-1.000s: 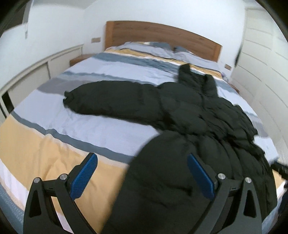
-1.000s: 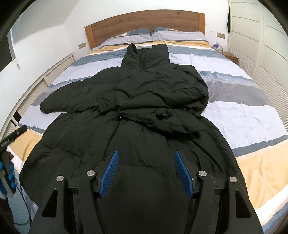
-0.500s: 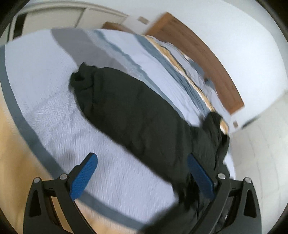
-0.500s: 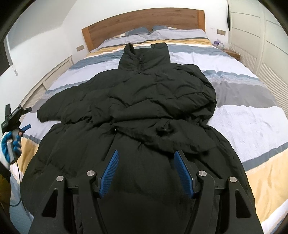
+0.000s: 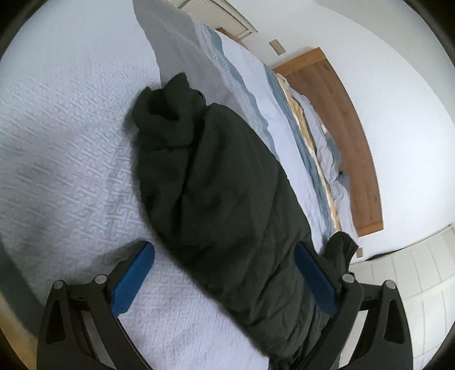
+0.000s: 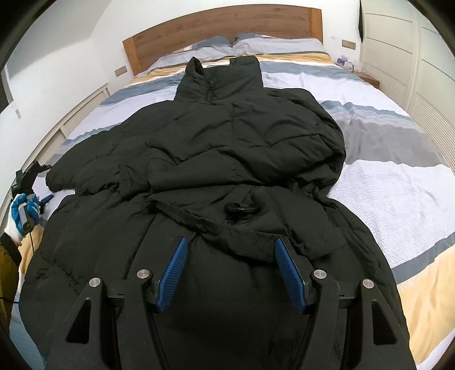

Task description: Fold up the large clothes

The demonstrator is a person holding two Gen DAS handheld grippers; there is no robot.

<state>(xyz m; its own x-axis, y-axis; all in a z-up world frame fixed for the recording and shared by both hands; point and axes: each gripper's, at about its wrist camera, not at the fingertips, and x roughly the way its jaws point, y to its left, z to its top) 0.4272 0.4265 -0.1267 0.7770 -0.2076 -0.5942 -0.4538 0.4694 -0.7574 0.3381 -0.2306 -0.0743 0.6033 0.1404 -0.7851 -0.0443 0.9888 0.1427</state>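
A large black puffer jacket [image 6: 227,148] lies face up on the bed, collar toward the headboard. Its right sleeve is folded across the chest; its left sleeve [image 5: 210,182] stretches out sideways, cuff [image 5: 165,119] at the far end. My left gripper [image 5: 224,279] is open just above the bedspread, its jaws straddling that sleeve without touching it. It also shows in the right wrist view [image 6: 31,182], held by a gloved hand beside the cuff. My right gripper [image 6: 230,273] is open and empty, hovering over the jacket's lower body.
The bed has a striped white, grey, blue and yellow cover [image 6: 398,182], pillows [image 6: 256,45] and a wooden headboard [image 6: 221,25]. White panelled cabinets [image 6: 426,57] stand on the right, a low white unit [image 6: 79,111] on the left.
My left gripper has swung left and dropped low over the outstretched sleeve, which now fills its view. My right gripper has moved slightly forward over the jacket.
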